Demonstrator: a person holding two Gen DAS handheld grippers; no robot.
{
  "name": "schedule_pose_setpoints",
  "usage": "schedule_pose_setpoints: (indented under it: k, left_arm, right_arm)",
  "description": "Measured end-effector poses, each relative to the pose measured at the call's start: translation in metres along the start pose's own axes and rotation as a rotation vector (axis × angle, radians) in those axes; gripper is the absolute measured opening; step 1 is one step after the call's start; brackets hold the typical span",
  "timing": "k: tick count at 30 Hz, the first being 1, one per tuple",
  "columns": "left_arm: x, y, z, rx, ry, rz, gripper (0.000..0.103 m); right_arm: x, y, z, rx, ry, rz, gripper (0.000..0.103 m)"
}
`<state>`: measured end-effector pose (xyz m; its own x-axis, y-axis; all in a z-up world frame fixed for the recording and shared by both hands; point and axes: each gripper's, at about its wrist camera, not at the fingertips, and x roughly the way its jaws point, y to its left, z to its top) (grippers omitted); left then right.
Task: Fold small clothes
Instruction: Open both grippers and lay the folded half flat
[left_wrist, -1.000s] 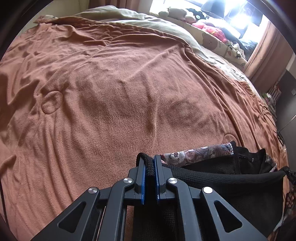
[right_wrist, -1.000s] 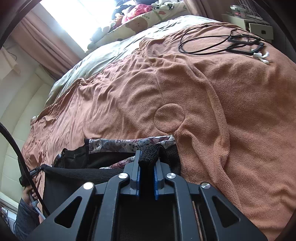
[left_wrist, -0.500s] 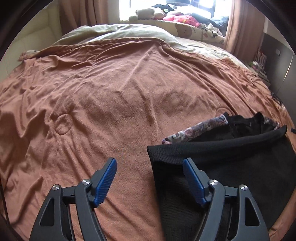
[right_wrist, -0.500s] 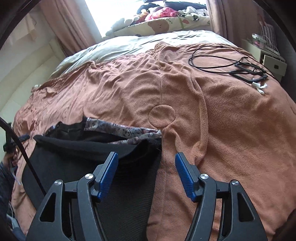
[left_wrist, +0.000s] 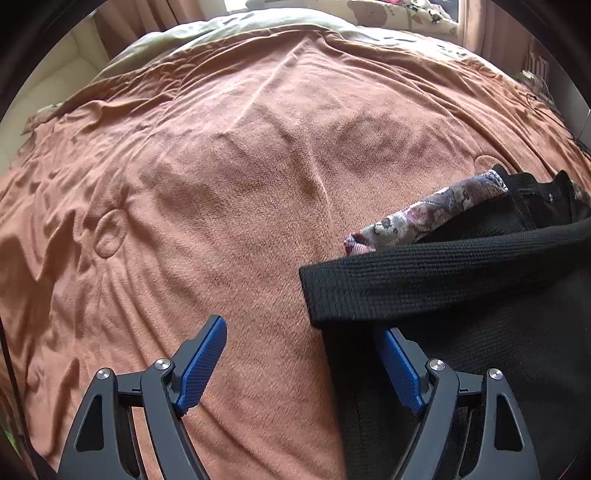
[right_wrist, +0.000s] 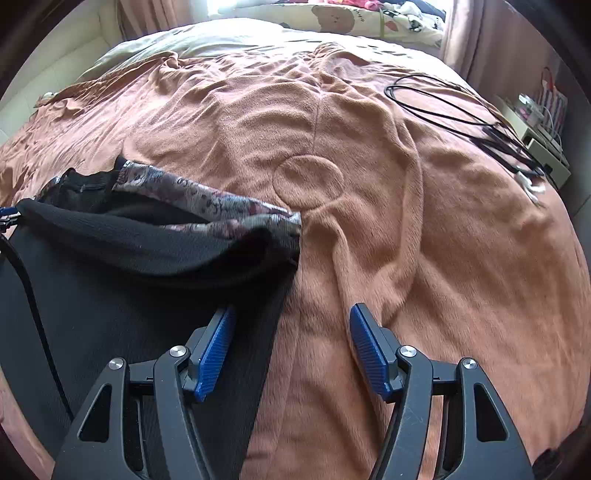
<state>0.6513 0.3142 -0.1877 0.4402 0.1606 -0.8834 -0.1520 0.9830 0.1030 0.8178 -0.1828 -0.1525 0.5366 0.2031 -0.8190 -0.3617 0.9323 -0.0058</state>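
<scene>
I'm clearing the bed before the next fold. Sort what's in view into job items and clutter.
Job:
- black knit garment, top edge folded over
- floral-patterned fabric under it
- left gripper and right gripper, both open

Lying about:
- black cables
- brown blanket
- patterned bedding at the far end

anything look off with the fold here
The black garment lies folded, but a floral patterned cloth sticks out unevenly from under its far edge, on the brown blanket. Nothing looks damaged.
</scene>
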Motion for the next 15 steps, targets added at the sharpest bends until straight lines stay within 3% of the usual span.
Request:
schedule_pose_setpoints:
  k: [4, 7, 10, 15]
  left_arm:
    - [-0.001, -0.009, 0.012, 0.019, -0.053, -0.032, 0.083]
    - [-0.001, -0.015, 0.021, 0.036, -0.101, -0.051, 0.081]
    - [0.002, -0.023, 0.027, 0.079, -0.128, -0.053, 0.072]
    - [0.012, -0.022, 0.031, 0.081, -0.130, -0.079, 0.061]
  right_arm:
    - [0.003, 0.005, 0.011, -0.004, -0.077, -0.046, 0.062]
    - [0.001, 0.008, 0.016, -0.002, -0.138, -0.013, 0.062]
    - [0.002, 0.013, 0.017, -0.024, -0.163, 0.023, 0.062]
    - [0.013, 0.010, 0.020, -0.028, -0.166, 0.043, 0.047]
